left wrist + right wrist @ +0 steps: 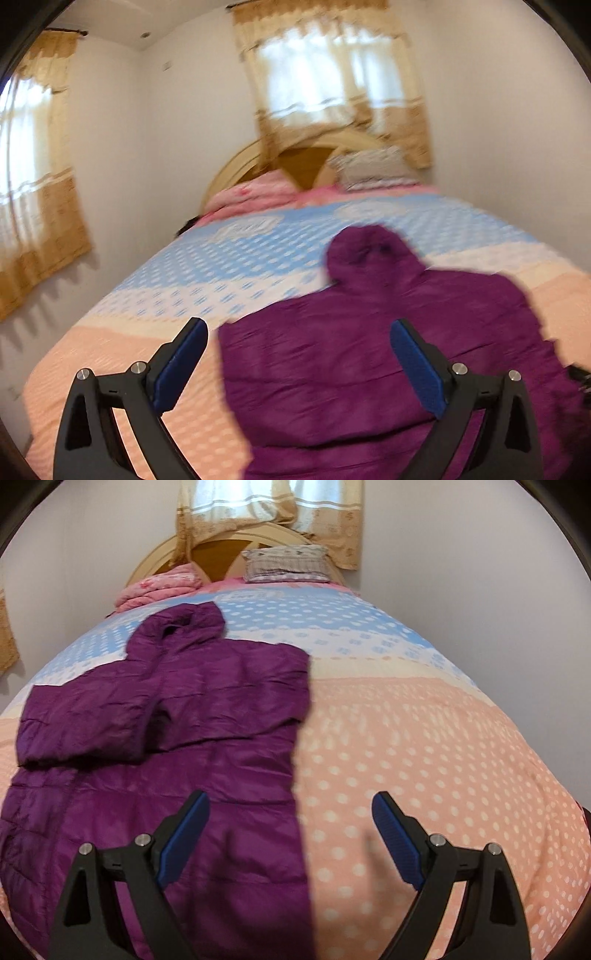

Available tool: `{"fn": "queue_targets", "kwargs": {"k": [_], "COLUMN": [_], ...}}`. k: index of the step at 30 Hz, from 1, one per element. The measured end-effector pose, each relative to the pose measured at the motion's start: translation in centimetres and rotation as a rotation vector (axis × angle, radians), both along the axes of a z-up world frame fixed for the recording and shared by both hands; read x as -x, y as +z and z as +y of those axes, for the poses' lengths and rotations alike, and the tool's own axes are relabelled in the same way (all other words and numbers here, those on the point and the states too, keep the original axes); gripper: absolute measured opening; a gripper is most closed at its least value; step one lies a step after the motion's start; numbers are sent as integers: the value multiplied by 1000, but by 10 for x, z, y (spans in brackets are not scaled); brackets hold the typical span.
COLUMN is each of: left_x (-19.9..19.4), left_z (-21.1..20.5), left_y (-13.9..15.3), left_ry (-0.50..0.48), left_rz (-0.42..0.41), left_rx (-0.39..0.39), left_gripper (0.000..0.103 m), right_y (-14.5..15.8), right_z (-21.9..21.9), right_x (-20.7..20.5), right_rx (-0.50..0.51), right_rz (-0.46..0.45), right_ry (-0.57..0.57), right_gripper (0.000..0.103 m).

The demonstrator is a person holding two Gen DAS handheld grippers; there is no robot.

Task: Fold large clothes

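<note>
A purple hooded puffer jacket (207, 716) lies flat on the bed, hood (195, 624) toward the headboard. One sleeve (85, 723) is folded across its body on the left. It also shows in the left wrist view (369, 339). My left gripper (297, 325) is open and empty above the jacket's left part. My right gripper (290, 801) is open and empty above the jacket's right edge, near the bed's foot.
The bed (424, 738) has a dotted cover in peach, white and blue. A folded pink blanket (159, 587) and a grey pillow (288, 565) lie by the wooden headboard (218, 554). Curtained windows (332, 74) and white walls surround the bed.
</note>
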State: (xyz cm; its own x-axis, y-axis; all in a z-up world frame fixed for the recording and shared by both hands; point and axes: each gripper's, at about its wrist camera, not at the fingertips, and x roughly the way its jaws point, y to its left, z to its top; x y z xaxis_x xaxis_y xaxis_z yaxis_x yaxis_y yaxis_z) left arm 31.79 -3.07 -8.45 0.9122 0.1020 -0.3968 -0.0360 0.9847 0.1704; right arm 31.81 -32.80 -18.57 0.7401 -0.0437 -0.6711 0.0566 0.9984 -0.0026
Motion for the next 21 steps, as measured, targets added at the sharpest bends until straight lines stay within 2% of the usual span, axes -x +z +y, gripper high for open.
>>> {"fn": "queue_targets", "kwargs": {"k": [3, 6, 8, 13, 14, 16, 17, 18, 21], "left_x": [-9, -14, -16, -22, -23, -26, -28, -27, -27], "left_z": [31, 56, 69, 82, 86, 91, 92, 94, 95], "left_y": [-30, -66, -88, -119, -123, -128, -128, -127, -128], "left_ry": [148, 274, 311, 367, 374, 381, 384, 382, 380], "left_rz": [74, 178, 244, 309, 317, 336, 339, 339, 338], "left_rx": [-42, -15, 39, 76, 85, 106, 113, 119, 114], "left_gripper": [99, 99, 99, 99, 99, 99, 99, 99, 99], "right_y": [8, 18, 19, 2, -5, -18, -21, -21, -9], "right_z": [19, 34, 42, 61, 64, 73, 77, 80, 78], "right_x": [-11, -31, -53, -93, -99, -107, -106, -103, -87], "right_rx": [-35, -98, -148, -257, -279, -308, -317, -313, -297], "right_rz": [8, 16, 43, 125, 150, 195, 203, 189, 107], "right_ry": [68, 118, 135, 170, 176, 196, 216, 220, 208], "right_gripper": [92, 92, 91, 89, 85, 56, 29, 14, 10]}}
